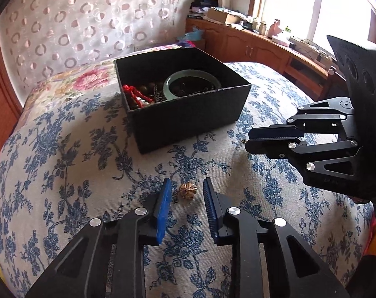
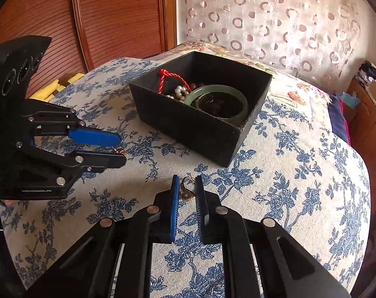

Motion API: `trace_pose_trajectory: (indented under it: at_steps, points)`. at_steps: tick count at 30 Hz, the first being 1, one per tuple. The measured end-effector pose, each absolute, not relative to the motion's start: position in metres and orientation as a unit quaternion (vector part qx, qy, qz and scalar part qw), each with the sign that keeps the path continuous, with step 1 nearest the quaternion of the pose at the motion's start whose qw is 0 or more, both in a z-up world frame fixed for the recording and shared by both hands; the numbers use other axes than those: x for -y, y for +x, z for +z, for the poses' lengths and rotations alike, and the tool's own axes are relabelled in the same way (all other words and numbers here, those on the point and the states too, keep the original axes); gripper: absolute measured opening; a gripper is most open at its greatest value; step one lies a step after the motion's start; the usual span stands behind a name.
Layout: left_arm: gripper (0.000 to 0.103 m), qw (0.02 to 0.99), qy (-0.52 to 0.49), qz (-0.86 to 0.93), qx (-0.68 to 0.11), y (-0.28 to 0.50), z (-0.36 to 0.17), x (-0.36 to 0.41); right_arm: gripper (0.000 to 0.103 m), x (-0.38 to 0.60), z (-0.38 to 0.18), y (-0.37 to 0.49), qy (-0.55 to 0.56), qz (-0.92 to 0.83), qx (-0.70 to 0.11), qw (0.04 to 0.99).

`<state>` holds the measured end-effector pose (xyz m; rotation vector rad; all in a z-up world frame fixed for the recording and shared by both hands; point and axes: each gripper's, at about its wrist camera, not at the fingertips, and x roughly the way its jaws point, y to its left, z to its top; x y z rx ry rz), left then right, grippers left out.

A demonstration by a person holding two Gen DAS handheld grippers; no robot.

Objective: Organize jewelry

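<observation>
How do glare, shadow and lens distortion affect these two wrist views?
Left wrist view: the window is blown out white, fisheye bends the bedspread edges, and the gold bead stays sharp. Right wrist view: even light with no glare, the black box interior is dim, and the corners are vignetted.

Blue-floral bedspread (image 1: 88, 149) w/ black box (image 1: 188, 121), gold flower earring (image 1: 187, 191), gold ring (image 2: 188, 188) on it.

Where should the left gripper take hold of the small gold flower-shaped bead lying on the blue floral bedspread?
Across its rounded, ribbed middle, coming down from above. The small gold flower-shaped bead lies loose on the blue floral bedspread, between the left gripper's open blue pads. It is compact and roughly round, so probably any squeeze across it should hold.
</observation>
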<state>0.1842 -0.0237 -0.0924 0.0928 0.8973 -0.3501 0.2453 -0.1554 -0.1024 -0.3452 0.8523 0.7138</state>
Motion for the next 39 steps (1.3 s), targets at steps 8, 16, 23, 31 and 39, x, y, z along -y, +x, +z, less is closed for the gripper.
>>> trace_pose_trajectory:
  at_steps: [8, 16, 23, 31, 39]
  points:
    - [0.014, 0.887, 0.042, -0.167, -0.429, 0.185, -0.094, 0.023, 0.014, 0.158, -0.099, 0.244, -0.164, 0.335, -0.402, 0.836]
    - [0.014, 0.895, 0.037, -0.167, -0.411, 0.185, -0.078, 0.015, 0.014, 0.157, -0.08, 0.246, -0.165, 0.339, -0.385, 0.842]
    - [0.014, 0.907, 0.037, -0.166, -0.385, 0.193, -0.053, 0.011, 0.014, 0.156, -0.052, 0.256, -0.163, 0.34, -0.353, 0.856]
    - [0.014, 0.918, 0.042, -0.156, -0.362, 0.213, -0.034, 0.01, 0.014, 0.153, -0.039, 0.288, -0.158, 0.329, -0.34, 0.867]
    - [0.014, 0.923, 0.041, -0.145, -0.353, 0.232, -0.029, 0.006, 0.014, 0.144, -0.048, 0.326, -0.157, 0.318, -0.346, 0.869]
